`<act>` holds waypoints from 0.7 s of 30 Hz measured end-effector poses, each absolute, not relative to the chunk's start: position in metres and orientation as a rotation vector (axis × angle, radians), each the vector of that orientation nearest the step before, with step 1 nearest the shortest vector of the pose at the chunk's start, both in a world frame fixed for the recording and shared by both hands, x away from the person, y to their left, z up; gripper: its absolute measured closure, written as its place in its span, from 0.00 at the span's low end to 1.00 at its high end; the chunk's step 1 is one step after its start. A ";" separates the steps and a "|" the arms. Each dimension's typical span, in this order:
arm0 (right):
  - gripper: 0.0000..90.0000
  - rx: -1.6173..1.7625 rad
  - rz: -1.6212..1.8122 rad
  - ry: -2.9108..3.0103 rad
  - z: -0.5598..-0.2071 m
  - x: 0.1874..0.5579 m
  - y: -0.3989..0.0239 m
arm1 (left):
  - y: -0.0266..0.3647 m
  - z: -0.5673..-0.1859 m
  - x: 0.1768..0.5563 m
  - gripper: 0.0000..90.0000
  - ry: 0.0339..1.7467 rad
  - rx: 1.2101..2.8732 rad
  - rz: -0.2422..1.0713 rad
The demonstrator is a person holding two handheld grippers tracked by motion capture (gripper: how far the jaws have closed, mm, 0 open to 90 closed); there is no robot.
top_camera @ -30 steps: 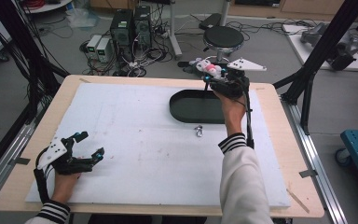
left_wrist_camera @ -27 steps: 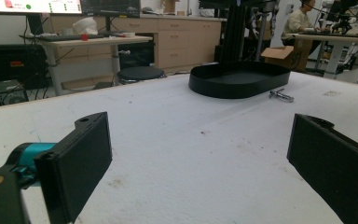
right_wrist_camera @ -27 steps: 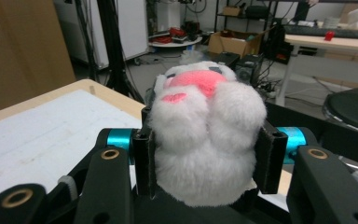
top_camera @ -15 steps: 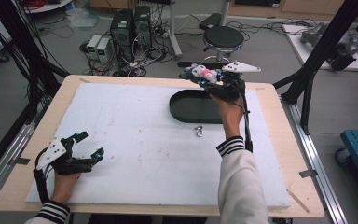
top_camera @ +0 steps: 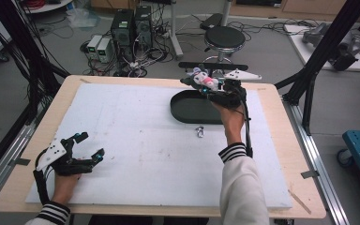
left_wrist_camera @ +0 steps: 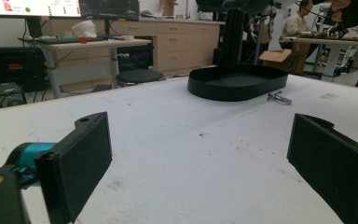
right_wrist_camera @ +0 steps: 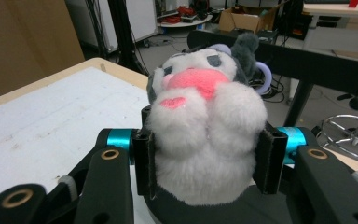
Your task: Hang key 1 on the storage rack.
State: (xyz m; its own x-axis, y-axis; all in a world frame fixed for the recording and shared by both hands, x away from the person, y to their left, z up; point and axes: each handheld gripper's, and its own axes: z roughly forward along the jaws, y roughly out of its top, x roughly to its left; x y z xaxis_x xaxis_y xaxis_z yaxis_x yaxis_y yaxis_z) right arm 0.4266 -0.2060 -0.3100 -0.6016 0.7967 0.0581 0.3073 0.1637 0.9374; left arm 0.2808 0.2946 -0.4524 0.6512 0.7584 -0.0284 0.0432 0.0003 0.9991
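A white and grey plush toy (right_wrist_camera: 203, 121) with a pink middle sits squeezed between the jaws of my right gripper (right_wrist_camera: 207, 161), which is shut on it. In the high view that gripper (top_camera: 206, 84) holds the plush toy (top_camera: 199, 78) above the far rim of a black oval tray (top_camera: 183, 110). My left gripper (top_camera: 85, 146) rests near the front left of the white board, jaws wide apart with nothing between them. In the left gripper view its own gripper (left_wrist_camera: 198, 163) faces the black tray (left_wrist_camera: 237, 84) across the board.
A small metal part (top_camera: 199, 131) lies on the white board (top_camera: 136, 140) just in front of the tray; it is the small metal part (left_wrist_camera: 278, 97) in the left gripper view. A black stool (top_camera: 224, 37) and computer cases (top_camera: 131, 23) stand beyond the table's far edge.
The right hand has shifted slightly left with the plush toy over the tray's far edge. The left hand has stayed where it was.
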 end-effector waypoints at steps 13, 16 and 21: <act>0.60 1.052 1.428 2.027 -0.322 0.430 -0.200 | 0.295 -0.452 0.281 0.08 0.704 1.483 0.644; 0.60 1.060 1.429 2.034 -0.326 0.432 -0.200 | 0.295 -0.452 0.281 0.08 0.703 1.483 0.644; 0.60 1.066 1.436 2.025 -0.330 0.436 -0.200 | 0.295 -0.452 0.281 0.08 0.704 1.483 0.644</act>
